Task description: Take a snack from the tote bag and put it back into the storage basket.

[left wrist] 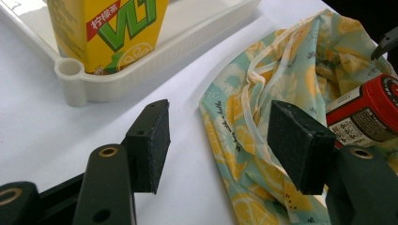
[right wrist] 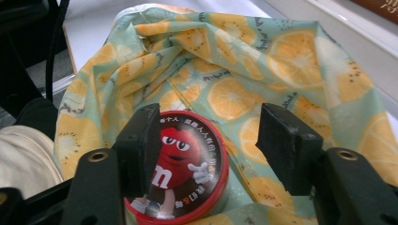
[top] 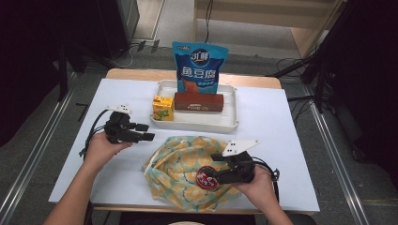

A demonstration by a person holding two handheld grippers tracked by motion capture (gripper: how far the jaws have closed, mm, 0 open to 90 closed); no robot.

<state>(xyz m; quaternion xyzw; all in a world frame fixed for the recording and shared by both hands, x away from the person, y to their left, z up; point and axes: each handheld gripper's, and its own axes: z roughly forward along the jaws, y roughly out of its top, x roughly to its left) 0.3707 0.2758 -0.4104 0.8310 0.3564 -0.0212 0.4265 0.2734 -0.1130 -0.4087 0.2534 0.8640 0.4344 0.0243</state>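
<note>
We have the right gripper point(right wrist: 202, 150) wide open just above the red candy tin point(right wrist: 185, 171), nothing pinched — the tin lies on its side on the lemon-print bag point(right wrist: 263, 70), its lid facing us, one pad just in front of it, the other well clear. Its long axis runs away from the claw, into the bag. Farther off, the left gripper point(top: 143, 132) hangs open and empty beside the bag's edge. Beyond stands the white tray point(top: 231, 117) — open table between.

The white table point(top: 263, 122) is evenly and brightly lit from overhead, while the surroundings are left dark. Only soft, short shadows are cast. Slight overall softness is seen in the high view; the gripper views' far edges are blurred.
</note>
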